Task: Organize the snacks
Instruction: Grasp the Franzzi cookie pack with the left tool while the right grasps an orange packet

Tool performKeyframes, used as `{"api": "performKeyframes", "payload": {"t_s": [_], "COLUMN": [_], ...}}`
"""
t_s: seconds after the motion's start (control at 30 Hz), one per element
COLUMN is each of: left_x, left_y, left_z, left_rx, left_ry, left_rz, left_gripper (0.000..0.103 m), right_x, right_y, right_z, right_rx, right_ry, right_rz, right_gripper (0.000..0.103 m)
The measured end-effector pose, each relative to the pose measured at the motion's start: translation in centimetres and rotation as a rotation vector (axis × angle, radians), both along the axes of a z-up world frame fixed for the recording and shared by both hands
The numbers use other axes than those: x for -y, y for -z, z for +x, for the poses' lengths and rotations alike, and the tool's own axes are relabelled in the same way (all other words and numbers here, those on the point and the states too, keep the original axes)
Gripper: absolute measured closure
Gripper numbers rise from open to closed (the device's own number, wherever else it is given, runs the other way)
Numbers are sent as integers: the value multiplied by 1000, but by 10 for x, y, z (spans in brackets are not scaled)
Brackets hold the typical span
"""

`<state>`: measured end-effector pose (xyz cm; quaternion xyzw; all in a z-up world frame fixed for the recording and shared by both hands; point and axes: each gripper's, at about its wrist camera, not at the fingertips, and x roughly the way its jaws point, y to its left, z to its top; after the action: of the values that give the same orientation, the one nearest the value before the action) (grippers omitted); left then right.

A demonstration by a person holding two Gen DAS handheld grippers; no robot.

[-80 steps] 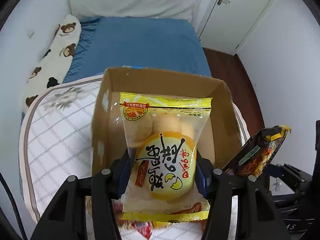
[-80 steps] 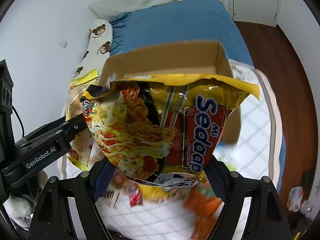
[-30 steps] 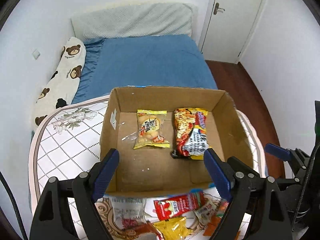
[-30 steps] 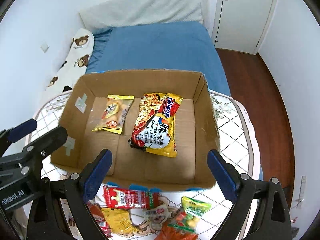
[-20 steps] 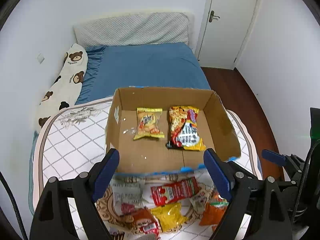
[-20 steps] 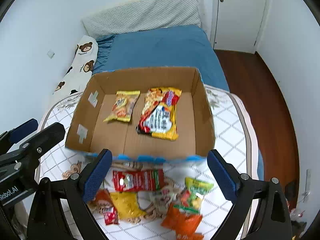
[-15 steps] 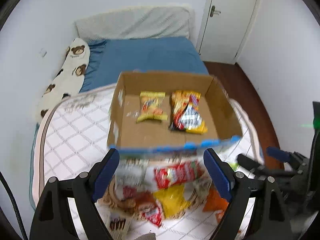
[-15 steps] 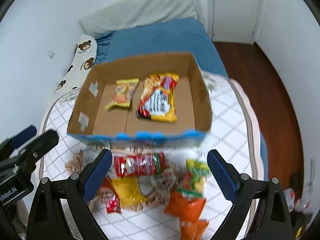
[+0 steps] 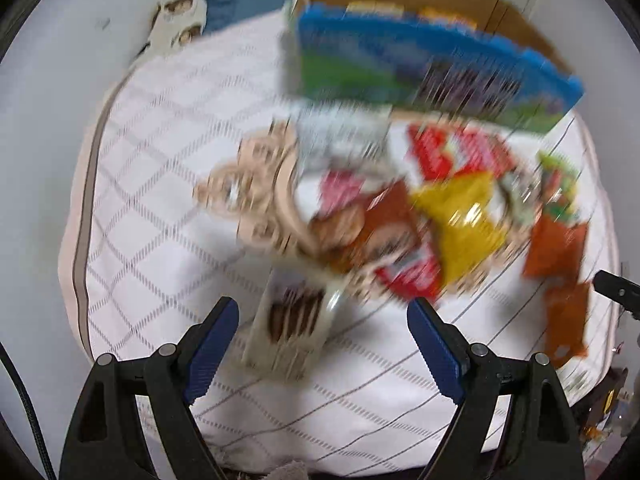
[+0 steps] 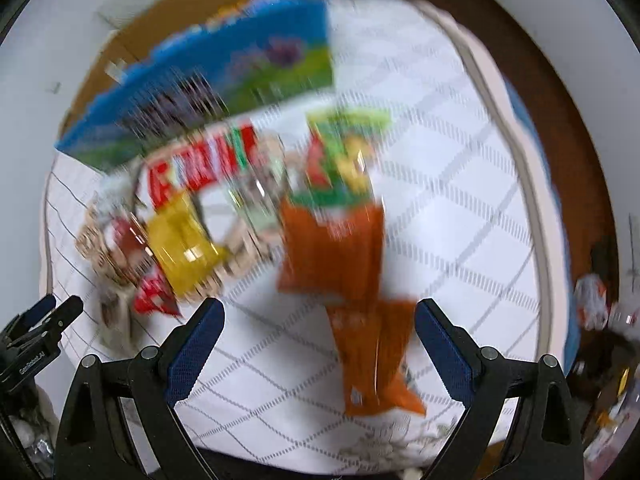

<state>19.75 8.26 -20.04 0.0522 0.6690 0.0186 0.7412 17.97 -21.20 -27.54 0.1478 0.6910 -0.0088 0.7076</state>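
Both views are motion-blurred. Several snack packets lie on the white quilted mattress (image 9: pixel 168 184) in front of the cardboard box (image 9: pixel 420 52), which also shows in the right wrist view (image 10: pixel 224 80). My left gripper (image 9: pixel 323 316) is open and empty, with a pale packet of brown biscuits (image 9: pixel 290 324) between its fingers. A yellow packet (image 9: pixel 460 216) and a red packet (image 9: pixel 452 152) lie beyond. My right gripper (image 10: pixel 319 318) is open and empty, over two orange packets (image 10: pixel 332 252) (image 10: pixel 376 356). A green packet (image 10: pixel 344 152) lies behind them.
The box has a blue and green printed front (image 10: pixel 240 76). The mattress edge (image 10: pixel 520 160) drops to a dark wood floor (image 10: pixel 560 92) on the right. A bear-print pillow (image 9: pixel 180 12) and blue bedding lie at the far left. The left gripper's tip (image 10: pixel 40 320) shows in the right wrist view.
Both grippers let go of their packets into the box, drew back, and have now dropped low and tilted down toward the loose snacks in front of the box.
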Motion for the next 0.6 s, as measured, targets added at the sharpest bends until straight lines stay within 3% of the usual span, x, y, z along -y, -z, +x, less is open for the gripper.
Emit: {"api": "performKeyframes", "payload": {"t_s": [0.23, 0.37, 0.43, 0.47, 0.53, 0.6], "left_x": [-29, -29, -26, -23, -21, -15], "left_y": [52, 81, 91, 95, 99, 98], "left_z": [-19, -17, -14, -12, -13, -15], "left_rx": [-126, -175, -184, -180, -179, -183], "left_ry": [-21, 24, 45, 49, 19, -23], "left_rz": [48, 105, 121, 116, 83, 42], "left_gripper": [17, 17, 17, 25, 42, 42], "right_x": [-10, -17, -18, -18, -16, -11], "right_y": [43, 59, 63, 65, 70, 73], "right_z": [-33, -40, -42, -42, -43, -44], "right_rx": [-95, -111, -99, -94, -90, -86], "right_ry": [-15, -45, -56, -62, -72, -66], "right_rz": [-25, -65, -94, -106, -126, -120], "right_gripper": [5, 5, 17, 22, 43, 48]}}
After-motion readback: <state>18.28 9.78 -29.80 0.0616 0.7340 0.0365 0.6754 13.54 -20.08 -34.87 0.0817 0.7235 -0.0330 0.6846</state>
